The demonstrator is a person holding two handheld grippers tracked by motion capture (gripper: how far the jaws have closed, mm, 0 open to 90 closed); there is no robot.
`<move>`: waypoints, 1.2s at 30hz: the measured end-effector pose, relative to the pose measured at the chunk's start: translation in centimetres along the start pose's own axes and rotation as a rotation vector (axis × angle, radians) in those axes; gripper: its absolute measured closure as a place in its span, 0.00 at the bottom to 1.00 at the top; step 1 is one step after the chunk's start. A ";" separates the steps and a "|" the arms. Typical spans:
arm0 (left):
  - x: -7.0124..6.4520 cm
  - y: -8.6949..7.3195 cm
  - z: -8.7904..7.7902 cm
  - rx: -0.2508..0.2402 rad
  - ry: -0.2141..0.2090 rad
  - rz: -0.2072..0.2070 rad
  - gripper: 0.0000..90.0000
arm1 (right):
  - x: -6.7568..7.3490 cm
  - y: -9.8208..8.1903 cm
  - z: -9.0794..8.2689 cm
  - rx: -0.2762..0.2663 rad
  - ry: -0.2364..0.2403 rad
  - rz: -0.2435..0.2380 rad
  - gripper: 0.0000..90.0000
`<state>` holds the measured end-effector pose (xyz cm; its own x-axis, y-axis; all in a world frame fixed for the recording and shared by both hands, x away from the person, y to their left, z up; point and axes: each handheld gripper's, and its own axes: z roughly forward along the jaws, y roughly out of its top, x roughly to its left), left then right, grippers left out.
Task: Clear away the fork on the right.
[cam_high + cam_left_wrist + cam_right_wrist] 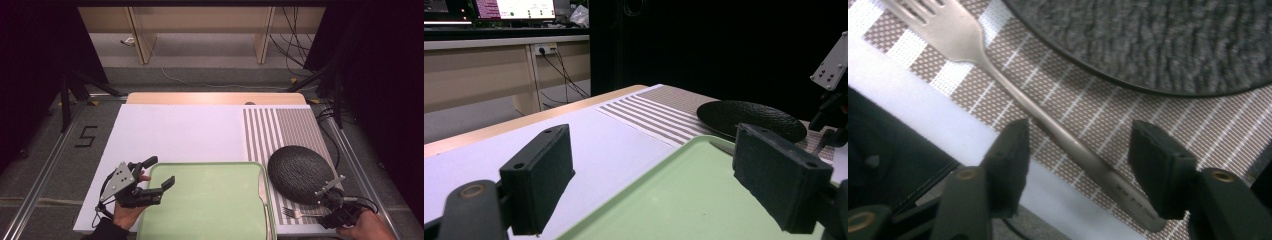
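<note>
My right tongs [1075,150] straddle the fork [1013,85] handle, not yet pinching — left tongs [664,175] gape over the tray [210,200], waiting.

Fork [296,213] before plate [299,172], on placemat [280,130]

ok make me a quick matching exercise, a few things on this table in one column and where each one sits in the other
Things:
1. fork
2. dark plate
3. green tray
4. left hand-held gripper

Places:
A. jaws open over the tray's left edge
B. near edge of the striped mat, between the right hand-held gripper's jaws
C. on the white board, left of the mat
D. on the striped mat, beyond the fork

Pairs: 1-B, 2-D, 3-C, 4-A
</note>
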<state>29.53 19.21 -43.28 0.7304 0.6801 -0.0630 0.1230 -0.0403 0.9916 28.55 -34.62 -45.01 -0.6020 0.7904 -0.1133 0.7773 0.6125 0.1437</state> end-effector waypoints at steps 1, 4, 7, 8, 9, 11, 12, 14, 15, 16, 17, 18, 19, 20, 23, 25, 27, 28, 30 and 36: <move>0.0 0.0 0.0 -0.001 0.000 0.000 0.18 | 0.0 0.1 0.0 0.006 0.001 -0.016 0.51; 0.0 0.0 0.0 0.000 0.000 0.000 0.18 | 0.1 0.3 0.2 0.018 -0.003 -0.040 0.57; 0.0 0.0 0.0 -0.002 0.000 0.000 0.18 | 0.3 0.5 0.2 0.026 -0.001 -0.075 0.61; 0.0 0.0 0.0 -0.001 0.000 0.000 0.18 | 0.3 0.5 0.1 0.032 0.003 -0.080 0.63; 0.0 0.0 0.0 0.000 -0.001 -0.001 0.18 | 0.3 0.6 0.2 0.033 0.003 -0.093 0.64; 0.0 0.0 0.0 -0.001 0.000 0.000 0.18 | 0.3 0.7 0.2 0.040 0.011 -0.101 0.66; 0.0 0.0 0.0 -0.001 0.000 0.000 0.18 | 0.4 0.7 0.2 0.041 0.009 -0.109 0.67; 0.0 0.0 0.0 0.000 0.000 0.000 0.18 | 0.5 0.8 0.2 0.041 0.008 -0.116 0.69; 0.0 0.0 0.0 0.001 0.000 0.000 0.18 | 0.5 0.8 0.2 0.047 0.011 -0.123 0.70; 0.0 0.0 0.0 0.000 -0.001 0.000 0.18 | 0.5 0.9 0.1 0.053 0.018 -0.128 0.72; 0.0 0.0 0.0 -0.001 -0.001 0.001 0.18 | 0.6 0.9 0.2 0.052 0.015 -0.134 0.73; 0.0 0.0 0.0 -0.001 0.000 0.001 0.18 | 0.7 1.0 0.1 0.058 0.016 -0.143 0.74; 0.0 0.0 0.0 0.000 0.000 0.000 0.18 | 0.7 1.0 0.2 0.060 0.017 -0.154 0.75; 0.0 0.0 0.0 0.000 0.000 0.000 0.18 | 0.8 1.1 0.2 0.067 0.013 -0.153 0.76; 0.0 0.0 0.0 -0.001 -0.001 0.001 0.18 | 1.0 1.2 0.1 0.076 0.007 -0.180 0.79; 0.0 0.0 0.0 0.000 -0.001 0.001 0.18 | 1.3 1.4 0.1 0.088 0.001 -0.205 0.82; 0.0 0.0 0.0 -0.001 -0.001 0.002 0.18 | 1.5 1.4 0.2 0.091 -0.007 -0.232 0.84; 0.0 0.0 0.0 -0.001 -0.001 0.001 0.18 | 1.6 1.5 0.2 0.091 -0.010 -0.257 0.85; 0.0 0.0 0.0 0.001 -0.001 0.000 0.18 | 1.8 1.5 0.2 0.099 -0.018 -0.277 0.86; 0.0 0.0 0.0 0.000 -0.001 0.002 0.18 | 2.2 1.6 0.2 0.122 -0.028 -0.338 0.89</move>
<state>29.50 19.22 -43.26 0.7313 0.6794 -0.0608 0.1211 -0.0416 0.9918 28.53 -31.92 -45.20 -0.8251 0.5415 -0.1611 0.5518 0.8336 -0.0246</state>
